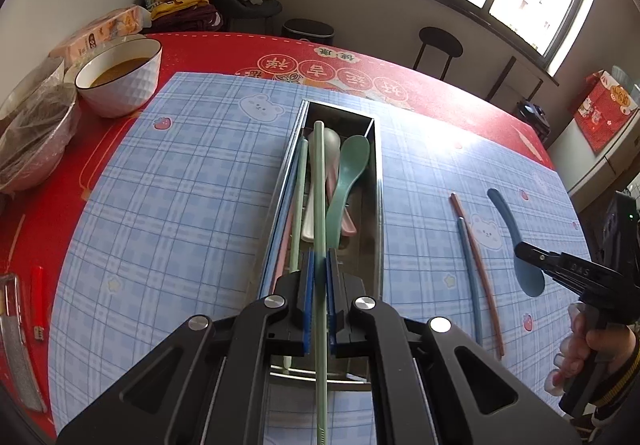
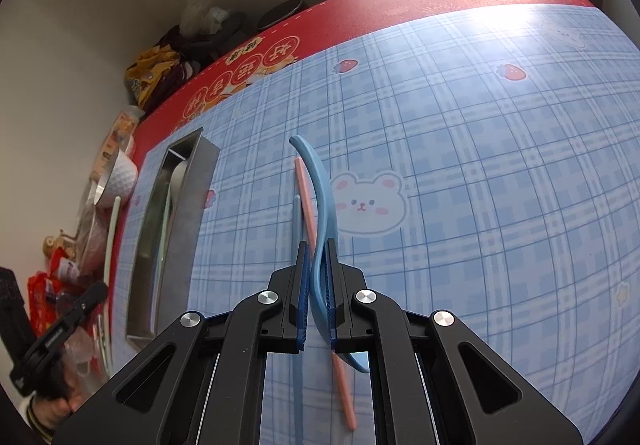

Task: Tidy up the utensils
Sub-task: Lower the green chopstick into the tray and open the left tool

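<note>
Your utensil box (image 1: 372, 181) sits mid-mat (image 1: 192, 173), lengthwise away from you, with spoons (image 1: 346, 181) and a chopstick (image 1: 298, 201) lying in it. To its right, two chopsticks (image 1: 476, 265) lie side by side on the mat. At the table's (image 1: 248, 49) far left stand a bowl (image 1: 124, 81) and a wrapped dish (image 1: 36, 137); a lighter (image 1: 38, 303) lies near left.
</note>
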`<state>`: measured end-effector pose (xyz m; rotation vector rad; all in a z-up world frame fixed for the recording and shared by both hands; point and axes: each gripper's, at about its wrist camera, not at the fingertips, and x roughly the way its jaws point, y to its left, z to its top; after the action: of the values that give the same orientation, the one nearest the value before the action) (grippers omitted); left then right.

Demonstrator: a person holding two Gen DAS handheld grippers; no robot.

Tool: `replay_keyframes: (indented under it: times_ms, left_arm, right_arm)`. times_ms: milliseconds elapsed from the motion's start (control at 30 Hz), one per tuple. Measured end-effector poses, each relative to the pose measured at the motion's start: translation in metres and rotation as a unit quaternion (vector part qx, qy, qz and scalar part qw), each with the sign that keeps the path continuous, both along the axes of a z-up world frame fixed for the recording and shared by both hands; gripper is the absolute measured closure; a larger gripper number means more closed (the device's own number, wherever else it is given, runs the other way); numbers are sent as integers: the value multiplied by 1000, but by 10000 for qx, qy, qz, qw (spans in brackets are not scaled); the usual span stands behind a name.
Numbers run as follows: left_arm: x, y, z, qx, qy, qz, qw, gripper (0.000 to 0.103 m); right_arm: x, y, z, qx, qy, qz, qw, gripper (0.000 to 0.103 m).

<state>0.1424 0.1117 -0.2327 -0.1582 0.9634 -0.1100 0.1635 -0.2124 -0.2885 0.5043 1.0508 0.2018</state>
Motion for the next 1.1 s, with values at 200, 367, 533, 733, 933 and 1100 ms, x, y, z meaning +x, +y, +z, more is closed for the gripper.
replay_keyframes:
  times_ms: [200, 367, 533, 733, 933, 1100]
  left_arm:
    - [39, -7, -9, 396, 130, -295, 9987, 97]
    - [57, -16, -24, 615, 315, -442, 9966, 97]
    - [65, -17, -40, 770, 602, -396, 9944, 97]
    - [66, -15, -48, 822, 727, -382, 9932, 97]
    - [62, -18, -38, 753, 609, -438, 9943, 96]
    - [56, -17, -29, 702, 519, -444, 9952, 94]
  right_arm:
    - [-15, -21, -4, 331, 131, -444, 9984, 96]
    - [-27, -37, -7, 465, 172, -719, 9962, 96]
    - [-37, -50, -10, 562, 219, -947, 9937, 96]
    - [-40, -53, -15, 631, 292, -1050, 9920, 96]
    - [-38, -48, -15, 687, 312, -1002, 9921, 96]
    - [-33, -39, -12, 720, 301, -932, 9926, 96]
